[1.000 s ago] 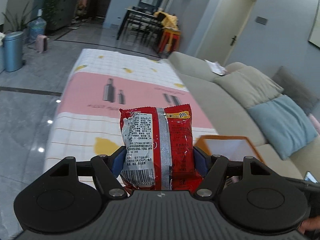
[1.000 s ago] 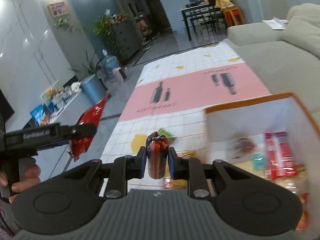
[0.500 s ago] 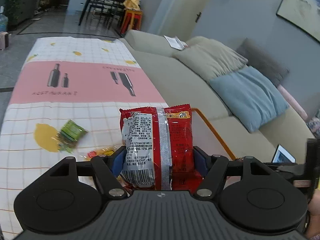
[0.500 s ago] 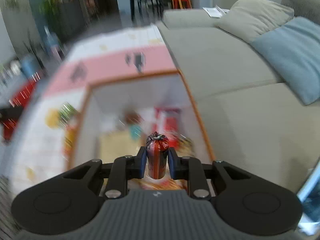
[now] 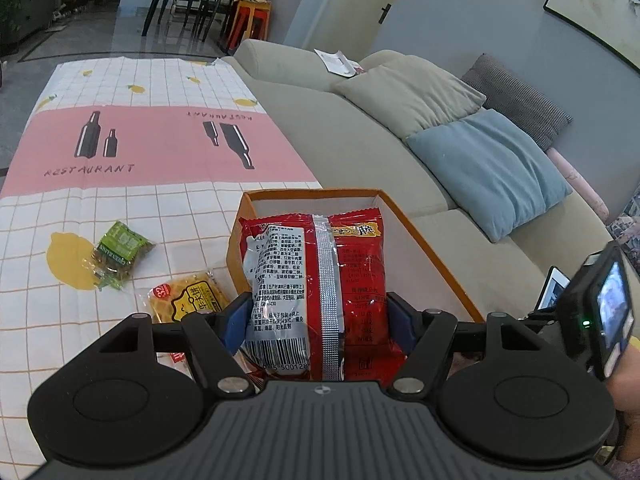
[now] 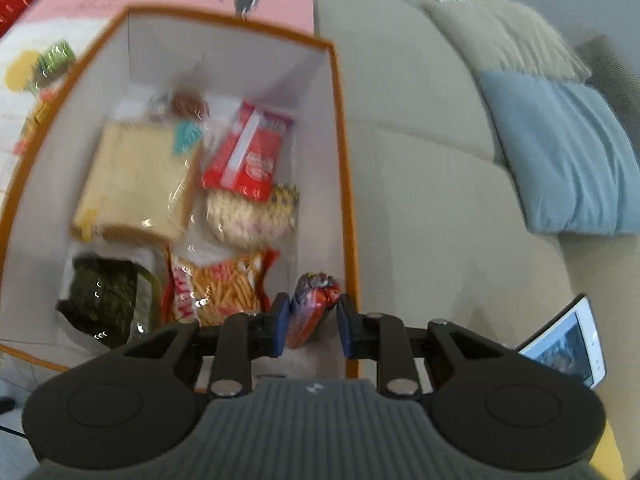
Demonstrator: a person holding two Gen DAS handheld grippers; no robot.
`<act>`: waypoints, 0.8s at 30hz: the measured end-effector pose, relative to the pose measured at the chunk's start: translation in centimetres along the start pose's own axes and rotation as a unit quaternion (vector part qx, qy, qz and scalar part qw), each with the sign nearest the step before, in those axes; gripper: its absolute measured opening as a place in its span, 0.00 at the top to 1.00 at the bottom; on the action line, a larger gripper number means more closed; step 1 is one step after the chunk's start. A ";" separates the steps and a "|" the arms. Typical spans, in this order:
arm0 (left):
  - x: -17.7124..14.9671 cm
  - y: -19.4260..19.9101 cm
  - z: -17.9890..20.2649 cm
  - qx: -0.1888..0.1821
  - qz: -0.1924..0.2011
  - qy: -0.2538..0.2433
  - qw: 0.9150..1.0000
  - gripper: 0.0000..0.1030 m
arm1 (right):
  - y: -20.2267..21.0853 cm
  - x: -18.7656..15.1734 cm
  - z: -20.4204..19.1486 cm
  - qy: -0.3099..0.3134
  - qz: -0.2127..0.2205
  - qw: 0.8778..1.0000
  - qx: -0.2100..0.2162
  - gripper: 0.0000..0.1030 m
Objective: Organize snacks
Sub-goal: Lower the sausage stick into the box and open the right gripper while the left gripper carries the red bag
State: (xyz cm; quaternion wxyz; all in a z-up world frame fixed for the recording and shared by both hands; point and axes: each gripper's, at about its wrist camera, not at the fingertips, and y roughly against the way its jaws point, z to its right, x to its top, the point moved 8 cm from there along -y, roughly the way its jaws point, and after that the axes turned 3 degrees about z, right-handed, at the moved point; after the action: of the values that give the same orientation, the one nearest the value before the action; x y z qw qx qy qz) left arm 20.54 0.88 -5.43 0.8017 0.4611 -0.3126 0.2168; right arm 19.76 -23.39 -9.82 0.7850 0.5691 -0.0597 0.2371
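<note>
My left gripper [image 5: 318,320] is shut on a red snack bag [image 5: 316,292] with a silver seam, held upright in front of the orange-rimmed white box [image 5: 432,256]. My right gripper [image 6: 312,328] is over the box's near right corner [image 6: 344,160]; its jaws stand apart and a small red-and-purple packet [image 6: 310,312] tilts between them, touching only the left finger. The box holds several snacks: a sandwich [image 6: 136,184], a red packet [image 6: 248,152], a noodle cake [image 6: 248,216], fries [image 6: 224,284], a dark green pack [image 6: 108,300].
On the checked tablecloth [image 5: 120,200] left of the box lie a green packet [image 5: 120,252] and a yellow packet [image 5: 188,300]. A beige sofa [image 5: 360,120] with a blue cushion [image 5: 492,168] runs along the right. A phone [image 6: 568,344] lies on the sofa.
My right gripper moved over the box, tipped down into it and opened around the small packet. My left gripper swung right toward the box, still holding the red bag.
</note>
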 end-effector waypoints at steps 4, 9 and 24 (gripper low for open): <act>-0.1 0.3 0.0 0.002 0.001 -0.001 1.000 0.22 | 1.3 1.3 -0.1 -0.028 0.063 0.997 0.026 0.45; 0.0 0.5 0.1 0.001 0.004 -0.002 1.000 0.22 | 4.9 3.1 2.3 -0.137 0.165 0.974 0.067 0.43; 2.4 -3.6 3.0 0.016 -0.009 0.011 1.000 0.22 | 3.6 3.7 2.9 -0.257 0.201 0.930 0.170 0.43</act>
State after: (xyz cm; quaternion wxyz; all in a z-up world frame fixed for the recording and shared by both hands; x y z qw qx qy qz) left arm 23.63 -3.37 -4.74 0.7995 0.4743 -0.2961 0.2193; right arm 21.99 -24.11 -4.37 0.5701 0.7115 -0.3315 0.2426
